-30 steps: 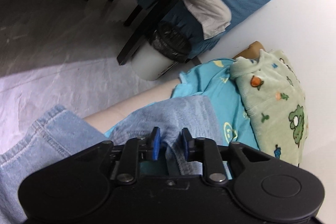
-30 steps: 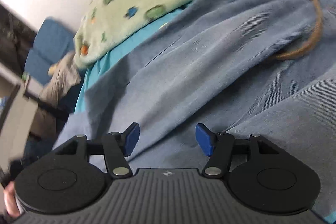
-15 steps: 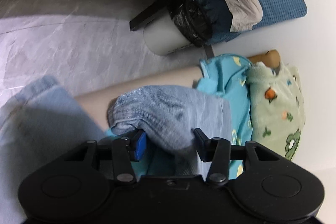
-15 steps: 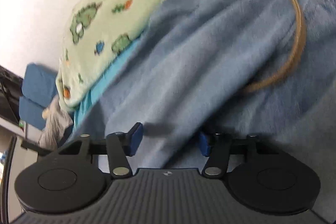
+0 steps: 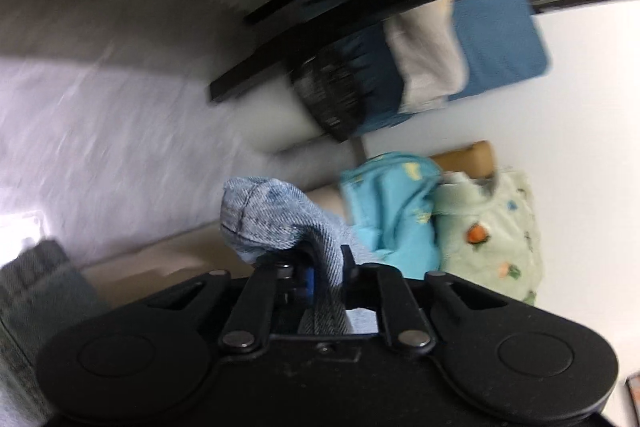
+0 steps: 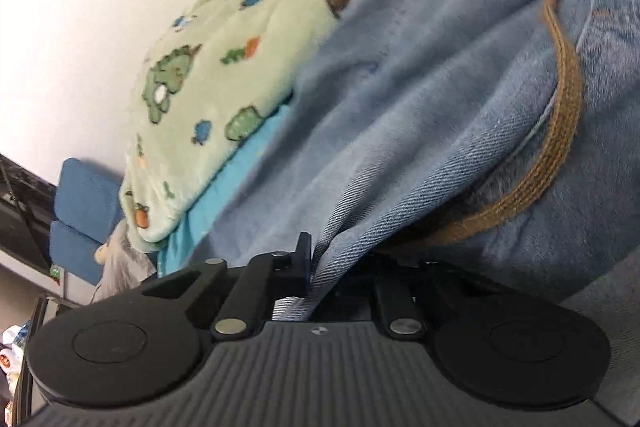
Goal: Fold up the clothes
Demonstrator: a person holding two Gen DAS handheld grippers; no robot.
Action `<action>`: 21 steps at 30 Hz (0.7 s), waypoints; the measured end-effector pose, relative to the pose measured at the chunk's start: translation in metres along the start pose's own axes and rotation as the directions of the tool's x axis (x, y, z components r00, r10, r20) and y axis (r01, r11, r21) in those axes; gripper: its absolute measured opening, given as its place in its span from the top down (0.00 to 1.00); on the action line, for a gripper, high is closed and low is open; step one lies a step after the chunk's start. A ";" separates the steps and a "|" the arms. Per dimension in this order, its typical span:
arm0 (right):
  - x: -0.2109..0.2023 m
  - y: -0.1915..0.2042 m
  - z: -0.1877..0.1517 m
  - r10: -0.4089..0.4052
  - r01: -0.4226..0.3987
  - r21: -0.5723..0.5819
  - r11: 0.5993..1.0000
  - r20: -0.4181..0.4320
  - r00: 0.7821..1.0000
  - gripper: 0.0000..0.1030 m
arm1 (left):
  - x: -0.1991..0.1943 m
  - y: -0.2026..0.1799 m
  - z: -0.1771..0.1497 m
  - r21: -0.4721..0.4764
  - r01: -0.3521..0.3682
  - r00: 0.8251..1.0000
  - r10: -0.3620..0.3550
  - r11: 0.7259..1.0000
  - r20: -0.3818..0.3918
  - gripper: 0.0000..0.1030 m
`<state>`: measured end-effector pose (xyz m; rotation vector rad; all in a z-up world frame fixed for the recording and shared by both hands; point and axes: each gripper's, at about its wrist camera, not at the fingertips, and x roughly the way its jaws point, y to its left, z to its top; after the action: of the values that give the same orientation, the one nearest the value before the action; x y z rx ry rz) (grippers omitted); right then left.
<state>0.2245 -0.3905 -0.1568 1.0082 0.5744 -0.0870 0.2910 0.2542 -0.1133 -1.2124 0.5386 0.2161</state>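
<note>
Light blue denim shorts with a brown drawstring fill the right wrist view. My right gripper is shut on a fold of the denim near the waist. In the left wrist view my left gripper is shut on a hemmed denim edge, which bunches up above the jaws. A turquoise garment and a pale green fleece with cartoon prints lie just beyond on the white table; the fleece also shows in the right wrist view.
A white table holds the clothes. Past its edge stand a chair with blue cushions, draped grey cloth, and a bin with a black liner on the grey floor. A blue cushion shows at far left.
Both grippers were open half a second ago and have closed on the denim. The left gripper has lifted its hem edge; the view is blurred by motion.
</note>
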 end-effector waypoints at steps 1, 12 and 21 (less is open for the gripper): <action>-0.002 0.004 0.001 0.013 -0.012 -0.016 1.000 0.009 1.000 0.91 | -0.008 -0.006 0.002 0.018 0.011 1.000 -0.011 1.000 0.007 0.94; -0.003 0.015 -0.011 -0.108 0.097 -0.122 0.988 -0.083 0.991 0.90 | -0.060 0.000 0.021 0.064 -0.083 0.996 0.085 0.995 -0.039 0.95; -0.004 0.008 -0.020 -0.226 0.201 -0.144 0.969 -0.186 0.956 0.76 | -0.073 0.043 0.026 0.025 -0.111 0.977 0.114 0.993 -0.178 0.86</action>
<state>0.2157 -0.3707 -0.1568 0.8363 0.8636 -0.1405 0.2167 0.3027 -0.1061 -1.1943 0.7656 0.1998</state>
